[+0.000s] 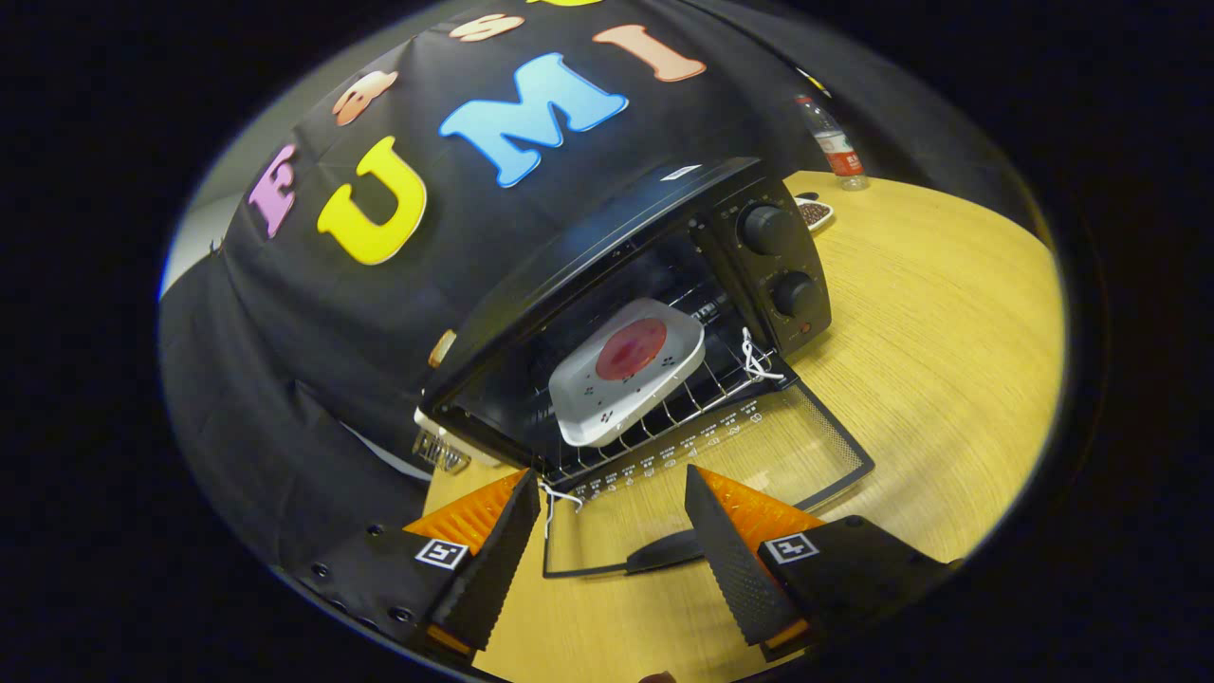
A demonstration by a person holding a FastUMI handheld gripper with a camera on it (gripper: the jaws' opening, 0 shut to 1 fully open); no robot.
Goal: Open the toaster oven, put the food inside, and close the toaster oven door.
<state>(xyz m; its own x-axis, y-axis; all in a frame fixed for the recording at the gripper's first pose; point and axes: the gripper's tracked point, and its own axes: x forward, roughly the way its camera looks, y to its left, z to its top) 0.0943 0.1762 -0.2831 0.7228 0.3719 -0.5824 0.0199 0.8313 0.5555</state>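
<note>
So the toaster oven (654,313) sits on the wooden table (948,360) with its glass door (721,474) dropped flat toward the tool (607,531). Inside, on the wire rack (692,398), there's a white plate (628,370) with a round red piece of food (631,348) (tilted a bit). Tool fingers are spread apart, holding nothing, just above the door's handle (664,552). A water bottle (835,144) stands far right.
</note>
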